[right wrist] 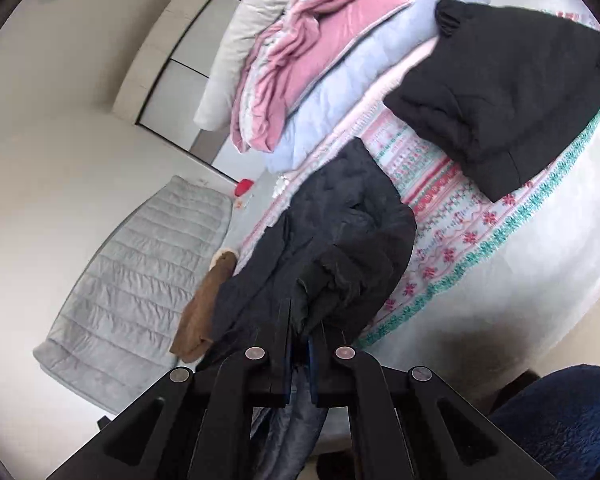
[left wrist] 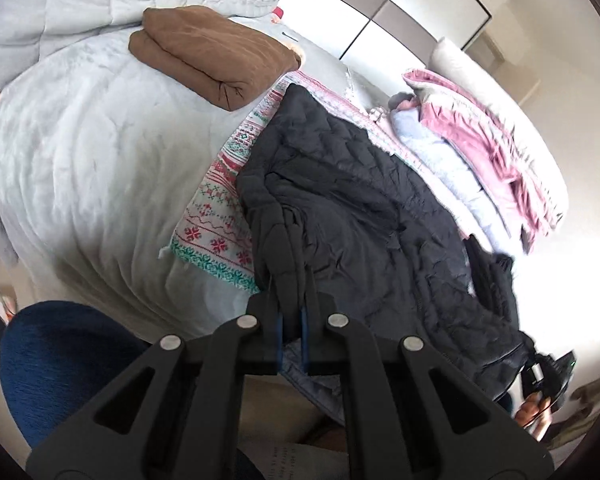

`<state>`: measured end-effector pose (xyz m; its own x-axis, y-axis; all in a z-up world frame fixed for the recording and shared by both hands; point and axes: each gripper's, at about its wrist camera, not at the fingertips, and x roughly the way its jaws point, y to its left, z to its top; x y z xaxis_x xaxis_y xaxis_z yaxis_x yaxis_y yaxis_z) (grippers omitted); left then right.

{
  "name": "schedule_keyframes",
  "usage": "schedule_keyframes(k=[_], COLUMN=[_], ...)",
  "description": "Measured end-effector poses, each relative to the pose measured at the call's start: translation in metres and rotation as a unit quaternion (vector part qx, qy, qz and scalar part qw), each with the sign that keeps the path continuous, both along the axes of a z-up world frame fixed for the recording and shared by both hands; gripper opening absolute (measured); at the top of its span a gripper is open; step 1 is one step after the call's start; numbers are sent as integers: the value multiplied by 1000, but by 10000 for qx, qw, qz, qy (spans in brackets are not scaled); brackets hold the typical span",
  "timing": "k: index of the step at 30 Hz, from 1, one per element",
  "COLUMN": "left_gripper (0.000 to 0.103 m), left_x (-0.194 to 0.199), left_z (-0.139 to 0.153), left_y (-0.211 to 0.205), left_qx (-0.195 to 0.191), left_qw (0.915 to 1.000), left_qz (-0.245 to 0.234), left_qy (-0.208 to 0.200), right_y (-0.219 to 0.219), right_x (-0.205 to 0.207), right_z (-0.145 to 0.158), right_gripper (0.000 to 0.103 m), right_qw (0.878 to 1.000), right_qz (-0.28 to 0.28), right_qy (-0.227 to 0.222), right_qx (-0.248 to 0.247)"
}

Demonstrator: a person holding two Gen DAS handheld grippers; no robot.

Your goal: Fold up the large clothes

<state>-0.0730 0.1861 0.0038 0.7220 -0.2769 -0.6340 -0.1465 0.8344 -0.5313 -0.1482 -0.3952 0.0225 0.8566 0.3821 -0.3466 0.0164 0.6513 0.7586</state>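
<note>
Black quilted jacket (left wrist: 364,208), brown folded blanket (left wrist: 216,56), pink bedding (right wrist: 300,52)

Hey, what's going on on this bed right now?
A person is folding a dark quilted jacket on the bed, over a snowflake-patterned blanket. Both hand-held tools are shut on it: the left tool and the right tool each pinch a bunch of its fabric. A folded brown blanket and a folded black garment lie nearby.

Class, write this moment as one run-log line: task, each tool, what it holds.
task: fold clothes | left tool: shut on black jacket | right tool: shut on black jacket | jacket partly on patterned blanket
</note>
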Motion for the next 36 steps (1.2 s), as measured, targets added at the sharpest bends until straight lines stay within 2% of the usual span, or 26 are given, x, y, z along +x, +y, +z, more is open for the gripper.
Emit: schedule_keyframes(k=[3,7,14,20,23,26,30,34,36], left_gripper=[7,7,7,7,7,7,7,8,8], left_x=[-10,-3,30,78,111,155,234,311,350], left_z=[14,29,40,61,75,85,87,67,45], left_y=[-1,-2,4,2,-4,-7,-7,-7,-8], left_qx=[45,101,-138,-191,-136,-252,-845,-1089,-1087], left_qw=[9997,9991,9990,9988,9987,9986,9949,9903,9895], left_qz=[6,-16,127,189,183,247,534,860,905], left_qy=[-242,-421,-414,-417,-463,-389,-130,90,285], right_y=[4,2,-1,-9,-13,-17,-20,-25,-29], right_x=[-4,7,46,93,126,161,228,316,363], right_z=[19,36,49,60,65,72,82,80,65], right_gripper=[5,5,5,5,5,5,6,6,6], right_qw=[9995,9989,9983,9972,9966,9958,9955,9950,9940], right_qz=[23,6,49,-25,-59,-134,-275,-455,-507], right_qy=[-284,-450,-517,-544,-513,-459,-274,144,462], right_qx=[-149,-137,268,515,648,782,863,873,847])
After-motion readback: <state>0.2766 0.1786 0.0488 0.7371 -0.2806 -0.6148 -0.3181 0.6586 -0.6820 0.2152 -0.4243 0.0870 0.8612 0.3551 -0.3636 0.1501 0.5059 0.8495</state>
